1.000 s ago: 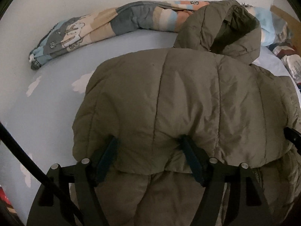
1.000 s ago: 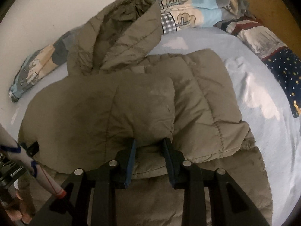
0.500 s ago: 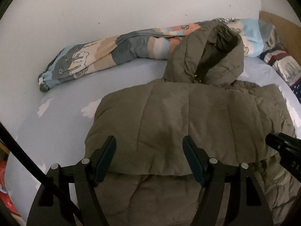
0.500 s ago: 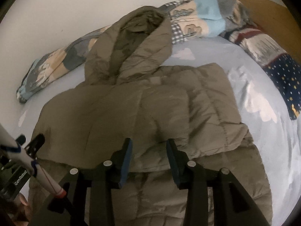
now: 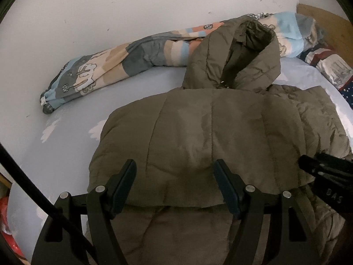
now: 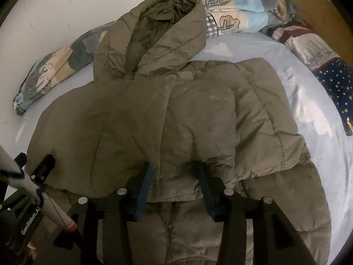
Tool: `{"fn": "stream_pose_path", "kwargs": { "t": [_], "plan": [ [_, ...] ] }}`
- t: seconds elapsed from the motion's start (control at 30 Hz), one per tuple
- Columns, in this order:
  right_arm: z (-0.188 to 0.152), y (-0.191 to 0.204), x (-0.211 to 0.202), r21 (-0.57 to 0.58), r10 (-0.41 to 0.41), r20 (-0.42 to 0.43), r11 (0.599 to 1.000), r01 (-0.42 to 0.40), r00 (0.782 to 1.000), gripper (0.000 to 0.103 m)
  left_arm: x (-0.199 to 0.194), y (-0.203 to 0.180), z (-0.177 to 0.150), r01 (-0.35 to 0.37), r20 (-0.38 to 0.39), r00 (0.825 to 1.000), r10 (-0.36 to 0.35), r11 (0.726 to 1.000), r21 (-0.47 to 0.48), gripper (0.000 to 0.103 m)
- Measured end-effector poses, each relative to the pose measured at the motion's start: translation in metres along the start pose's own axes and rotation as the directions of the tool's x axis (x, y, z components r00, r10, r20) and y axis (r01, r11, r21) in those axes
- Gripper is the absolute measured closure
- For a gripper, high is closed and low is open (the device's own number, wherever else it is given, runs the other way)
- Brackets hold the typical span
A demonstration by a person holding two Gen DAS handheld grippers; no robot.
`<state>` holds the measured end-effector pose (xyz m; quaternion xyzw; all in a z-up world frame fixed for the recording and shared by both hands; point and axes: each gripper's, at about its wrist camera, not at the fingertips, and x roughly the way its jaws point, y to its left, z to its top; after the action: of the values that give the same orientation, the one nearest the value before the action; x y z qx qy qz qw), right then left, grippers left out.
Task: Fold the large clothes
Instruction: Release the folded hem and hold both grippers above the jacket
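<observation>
jacket [image 6: 167,119]: 1 | patterned quilt [image 5: 123,66]: 1 | starred pillow [image 6: 331,70]: 1 | bed [image 6: 313,101]: 1 | left gripper [image 5: 175,167]: 1 | right gripper [image 6: 174,170]: 1

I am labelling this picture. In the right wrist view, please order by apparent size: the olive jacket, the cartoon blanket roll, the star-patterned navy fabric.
1. Olive jacket, clearly largest, though also nearest.
2. Cartoon blanket roll, partly hidden behind the hood.
3. Star-patterned navy fabric, smallest, cut by the picture's edge.
</observation>
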<state>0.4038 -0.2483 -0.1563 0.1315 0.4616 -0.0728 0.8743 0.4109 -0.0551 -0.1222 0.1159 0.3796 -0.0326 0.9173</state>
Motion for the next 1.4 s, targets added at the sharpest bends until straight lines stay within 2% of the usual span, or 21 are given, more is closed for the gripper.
{"fn": "stream_pose_path", "kwargs": {
  "t": [0.67,0.77,1.07,1.3,1.4],
  "plan": [
    [-0.002,-0.003,-0.004,0.013,0.018,-0.015,1.0,-0.018,1.0,0.052,-0.02,-0.004,0.004,0.02,0.079,0.997,-0.02,1.0,-0.008,0.031],
    [-0.002,-0.002,-0.007,0.015,0.028,-0.013,0.999,-0.028,1.0,0.047,-0.02,-0.005,0.005,0.017,0.085,0.996,-0.017,1.0,0.0,0.031],
    [0.001,-0.004,-0.015,0.036,0.044,0.011,0.998,-0.044,0.999,0.046,-0.017,-0.004,0.007,0.019,0.074,0.997,-0.018,1.0,-0.008,0.031],
    [0.002,-0.006,-0.007,0.036,0.051,-0.018,0.998,-0.05,0.999,0.046,-0.012,0.004,0.009,0.024,0.05,0.998,-0.023,0.999,-0.022,0.031],
    [0.008,-0.013,-0.015,0.075,0.102,-0.008,0.992,-0.101,0.995,0.046,-0.011,0.011,0.012,0.027,0.039,0.999,-0.025,0.998,-0.048,0.031]
  ]
}}
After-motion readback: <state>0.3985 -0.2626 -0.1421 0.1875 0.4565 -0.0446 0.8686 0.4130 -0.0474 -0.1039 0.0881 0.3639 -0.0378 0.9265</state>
